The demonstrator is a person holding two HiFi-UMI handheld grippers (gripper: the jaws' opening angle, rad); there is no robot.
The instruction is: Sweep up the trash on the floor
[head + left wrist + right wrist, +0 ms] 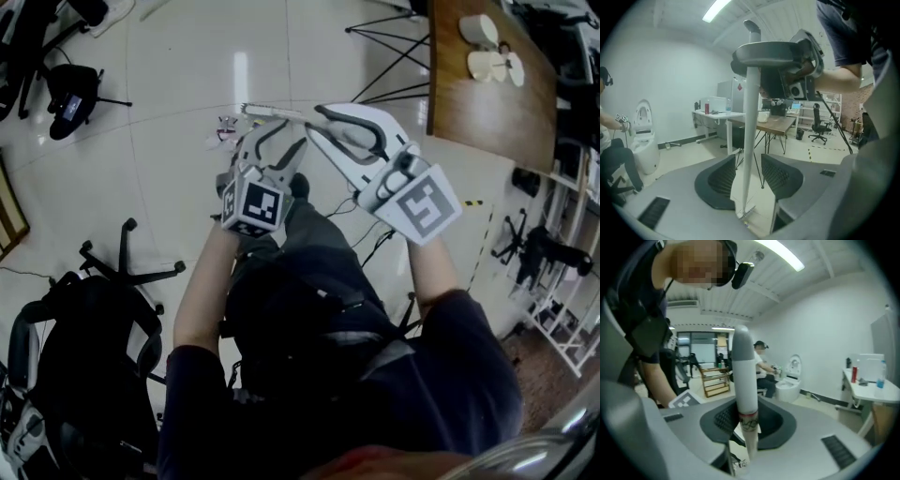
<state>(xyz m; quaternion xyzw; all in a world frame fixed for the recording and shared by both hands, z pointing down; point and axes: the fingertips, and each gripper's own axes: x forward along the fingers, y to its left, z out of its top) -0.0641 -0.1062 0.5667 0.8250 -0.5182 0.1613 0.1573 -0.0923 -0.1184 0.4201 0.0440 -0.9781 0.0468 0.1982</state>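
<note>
Risk: only the right gripper [746,420] clamps the broom handle [744,376] while the left gripper [750,177] sits open around it, not touching, so the broom may pivot or slip and scatter the trash [225,127] on the floor [169,94] ahead.

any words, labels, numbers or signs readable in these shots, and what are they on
No readable text anywhere.
Left marker cube and right marker cube: black-and-white square codes only, no letters.
Band on the white handle: red stripe and dark squiggle, too blurred to read.
Red patch on the grey cabinet: too small to read.
</note>
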